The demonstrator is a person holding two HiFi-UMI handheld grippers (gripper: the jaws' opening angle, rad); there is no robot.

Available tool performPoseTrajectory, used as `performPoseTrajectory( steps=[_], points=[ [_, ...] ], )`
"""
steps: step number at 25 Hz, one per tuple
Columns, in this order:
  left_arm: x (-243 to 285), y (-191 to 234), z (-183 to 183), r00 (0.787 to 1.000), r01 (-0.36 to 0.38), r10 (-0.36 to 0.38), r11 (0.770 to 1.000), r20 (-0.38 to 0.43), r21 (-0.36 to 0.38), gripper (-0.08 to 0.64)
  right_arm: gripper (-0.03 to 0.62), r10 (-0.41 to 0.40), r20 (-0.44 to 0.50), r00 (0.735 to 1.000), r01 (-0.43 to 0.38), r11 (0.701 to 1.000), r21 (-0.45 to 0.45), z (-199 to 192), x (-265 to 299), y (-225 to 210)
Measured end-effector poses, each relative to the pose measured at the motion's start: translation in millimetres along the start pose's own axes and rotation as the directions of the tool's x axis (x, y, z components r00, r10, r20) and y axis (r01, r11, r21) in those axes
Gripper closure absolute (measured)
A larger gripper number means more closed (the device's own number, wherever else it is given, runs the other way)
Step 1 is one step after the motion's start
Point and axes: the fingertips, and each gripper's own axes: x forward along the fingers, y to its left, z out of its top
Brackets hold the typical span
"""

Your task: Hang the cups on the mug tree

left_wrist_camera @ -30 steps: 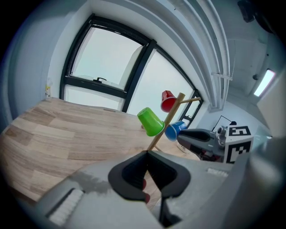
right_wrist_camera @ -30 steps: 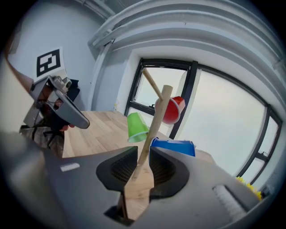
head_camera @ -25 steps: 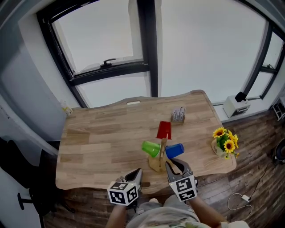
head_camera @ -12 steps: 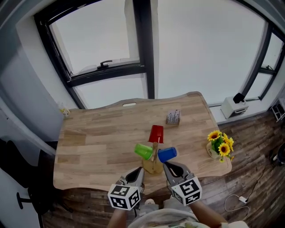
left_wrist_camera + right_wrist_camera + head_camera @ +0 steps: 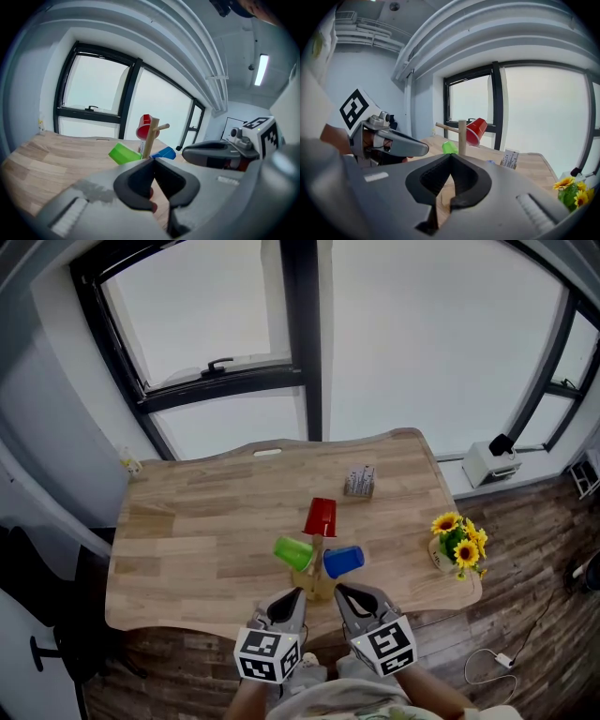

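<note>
Black-padded left gripper (image 5: 294, 596) and right gripper (image 5: 343, 591) both clenched empty at the near table (image 5: 197, 531) edge; just beyond, wooden mug tree (image 5: 317, 563) carries red cup (image 5: 320, 517), green cup (image 5: 292, 551) and blue cup (image 5: 343, 562) on its pegs, no loose cup visible, so task judged complete.

Bright window (image 5: 234, 329) daylight, fisheye edges, soft shadows

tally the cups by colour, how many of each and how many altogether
red cup: 1
green cup: 1
blue cup: 1
total: 3
</note>
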Motion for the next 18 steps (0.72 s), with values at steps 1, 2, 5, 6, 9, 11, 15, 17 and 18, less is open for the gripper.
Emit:
performPoseTrajectory(
  steps=[1, 2, 5, 6, 9, 11, 15, 17, 18],
  points=[
    [0, -1, 0, 1.0, -0.001, 0.001, 1.0, 0.001, 0.002, 0.555, 0.594, 0.003, -0.001, 1.0, -0.003, 1.0, -0.002, 0, 0, 0],
    [0, -3, -1, 1.0, -0.002, 0.002, 1.0, 0.001, 0.003, 0.555, 0.594, 0.005, -0.003, 1.0, -0.005, 1.0, -0.005, -1, -1, 0],
    [1, -6, -3, 1.0, -0.009, 0.009, 1.0, 0.0, 0.002, 0.555, 0.594, 0.009, -0.013, 1.0, -0.009, 1.0, -0.018, -5, -2, 0],
    [0, -7, -3, 1.0, -0.012, 0.012, 1.0, 0.001, 0.002, 0.555, 0.594, 0.011, -0.016, 1.0, -0.011, 1.0, -0.02, -6, -3, 0],
    [0, -10, -3, 1.0, -0.018, 0.018, 1.0, 0.002, 0.004, 0.555, 0.594, 0.017, -0.017, 1.0, -0.017, 1.0, -0.021, -7, -5, -2],
    [0, -12, -3, 1.0, -0.021, 0.021, 1.0, 0.002, 0.005, 0.555, 0.594, 0.021, -0.018, 1.0, -0.021, 1.0, -0.019, -9, -7, -2],
    [1, -17, -5, 1.0, -0.028, 0.028, 1.0, -0.001, 0.005, 0.555, 0.594, 0.026, -0.018, 1.0, -0.026, 0.999, -0.02, -10, -11, -5],
    [1, -19, -6, 0.999, -0.032, 0.032, 0.999, -0.005, 0.004, 0.555, 0.594, 0.028, -0.018, 0.999, -0.029, 0.999, -0.018, -11, -13, -6],
    [1, -21, -7, 0.999, -0.034, 0.034, 0.999, -0.007, 0.004, 0.555, 0.594, 0.029, -0.018, 0.999, -0.029, 0.999, -0.017, -12, -15, -7]
  ],
)
